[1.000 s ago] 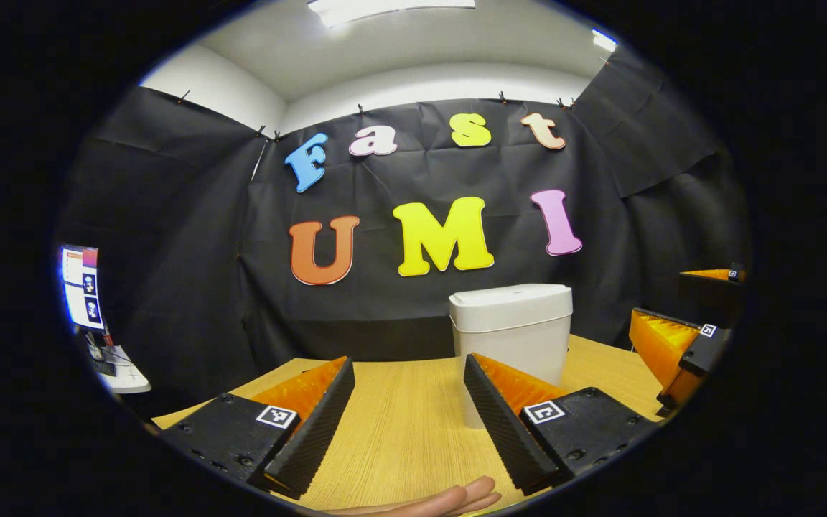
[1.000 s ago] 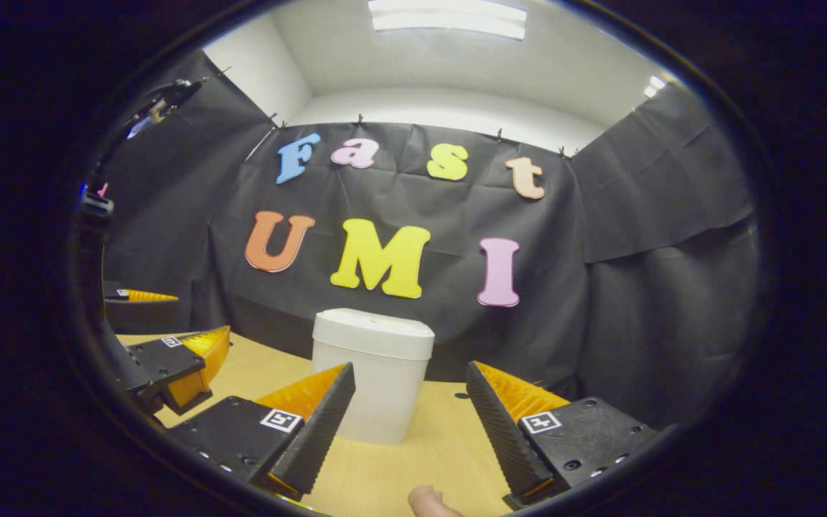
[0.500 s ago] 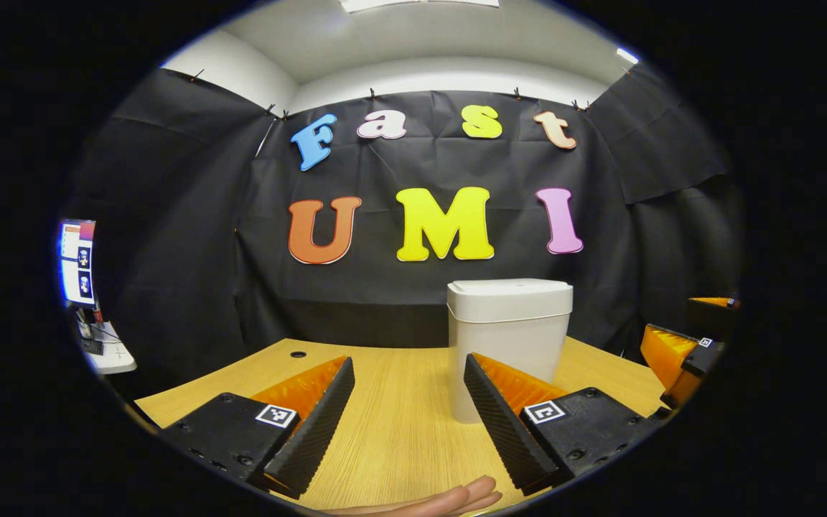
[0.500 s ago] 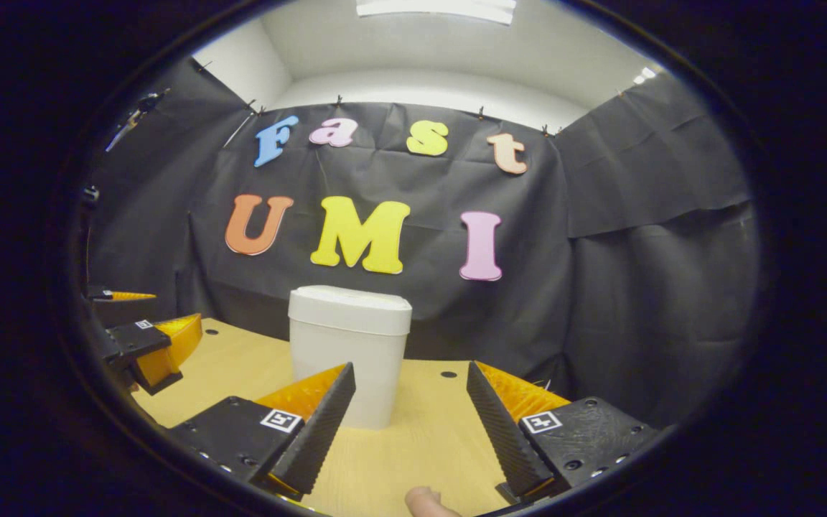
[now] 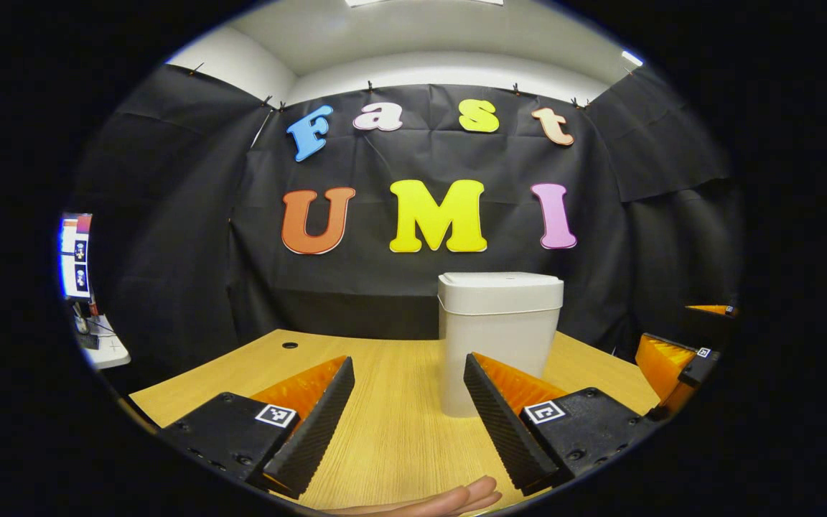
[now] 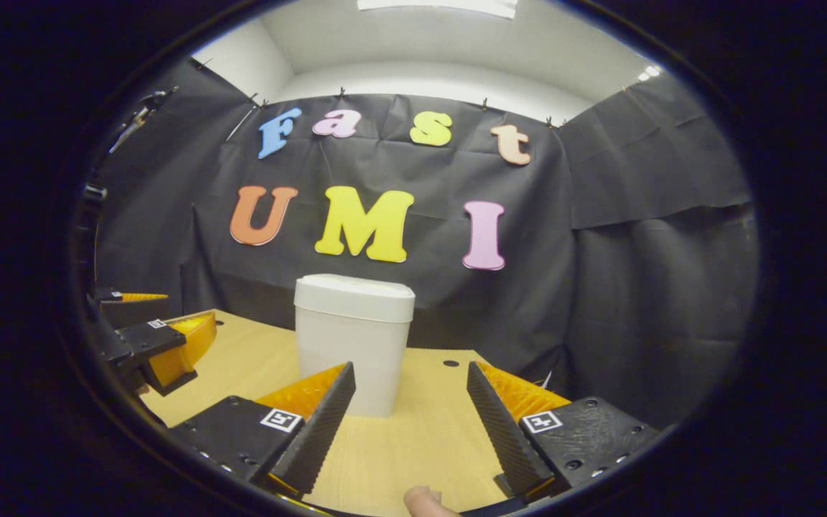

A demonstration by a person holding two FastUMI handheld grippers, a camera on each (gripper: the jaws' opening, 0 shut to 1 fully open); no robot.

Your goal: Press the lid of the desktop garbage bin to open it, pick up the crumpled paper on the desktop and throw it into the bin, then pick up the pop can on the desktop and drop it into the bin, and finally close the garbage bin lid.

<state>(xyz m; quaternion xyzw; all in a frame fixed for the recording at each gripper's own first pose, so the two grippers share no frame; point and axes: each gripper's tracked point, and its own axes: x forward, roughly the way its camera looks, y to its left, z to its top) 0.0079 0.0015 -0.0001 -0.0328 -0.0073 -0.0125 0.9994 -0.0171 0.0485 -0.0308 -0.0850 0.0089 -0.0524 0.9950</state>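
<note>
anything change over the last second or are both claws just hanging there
Both views now take in more of the wooden desk, so both claws have tipped down or risen slightly. Nothing was grasped or released. The left claw and right claw stay open and empty, and the bin stays shut in place.

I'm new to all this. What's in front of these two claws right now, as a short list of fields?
bin: white garbage bin upright on the wooden table
lid: closed
left claw: open, holding nothing
right claw: open, holding nothing
contact: neither claw touches the bin
wall: black cloth behind the bin
</note>
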